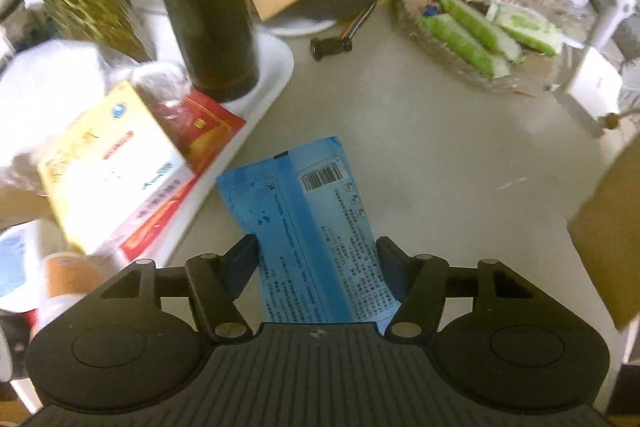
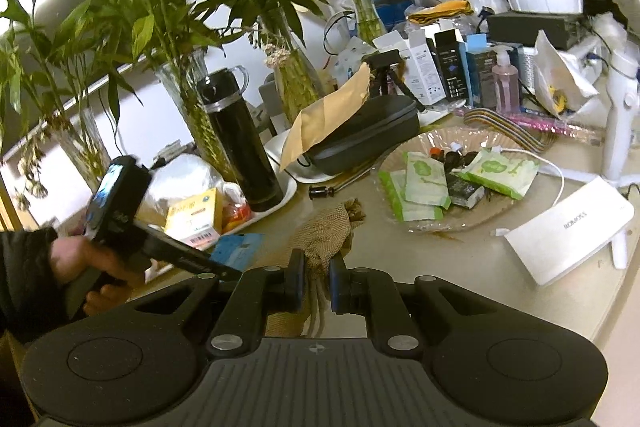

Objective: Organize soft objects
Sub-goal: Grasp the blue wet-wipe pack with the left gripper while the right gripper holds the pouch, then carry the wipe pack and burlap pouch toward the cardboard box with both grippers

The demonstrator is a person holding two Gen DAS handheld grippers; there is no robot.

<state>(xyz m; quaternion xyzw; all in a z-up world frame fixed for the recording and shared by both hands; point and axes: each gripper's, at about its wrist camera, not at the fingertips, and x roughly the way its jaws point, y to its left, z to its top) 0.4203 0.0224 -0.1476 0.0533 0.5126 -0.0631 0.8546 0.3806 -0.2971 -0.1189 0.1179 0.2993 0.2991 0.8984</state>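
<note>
Now the left gripper has its jaws clamped on a blue packet over the bench, a white tray (crowded) beside it; the right gripper pinches a burlap pouch.

The beige surface is carrying a clear glass dish as its landmark. A white tray is sitting well to the dish's left, a white power bank just to its right, a black zip case behind it.
</note>
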